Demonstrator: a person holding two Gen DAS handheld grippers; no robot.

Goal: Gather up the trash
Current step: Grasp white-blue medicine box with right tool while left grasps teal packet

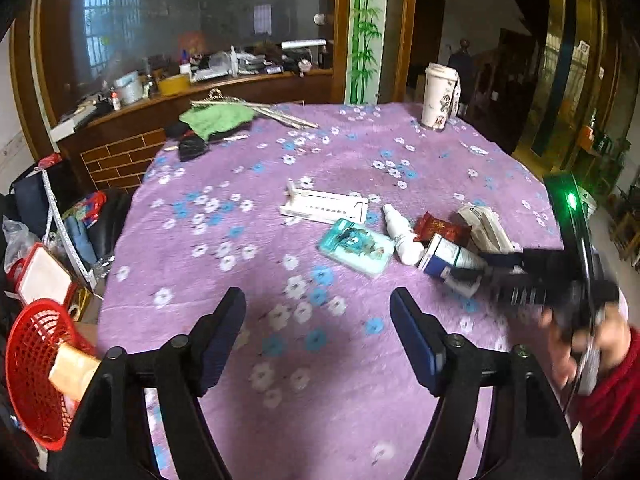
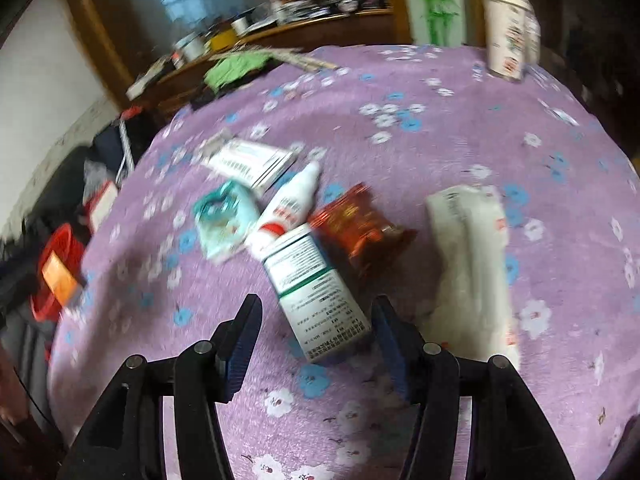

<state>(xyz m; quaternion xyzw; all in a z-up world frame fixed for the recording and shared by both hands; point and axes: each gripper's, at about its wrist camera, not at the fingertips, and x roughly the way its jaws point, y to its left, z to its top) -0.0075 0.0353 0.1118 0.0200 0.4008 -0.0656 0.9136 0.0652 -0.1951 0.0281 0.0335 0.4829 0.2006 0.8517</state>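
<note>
The worktop (image 1: pixel 208 240) is viewed obliquely downward from both wrist cameras, the right nearer, the litter cluster (image 2: pixel 304 240) being shared.

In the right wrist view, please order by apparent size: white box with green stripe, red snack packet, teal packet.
1. White box with green stripe, nearest the camera.
2. Red snack packet and teal packet look alike.
</note>
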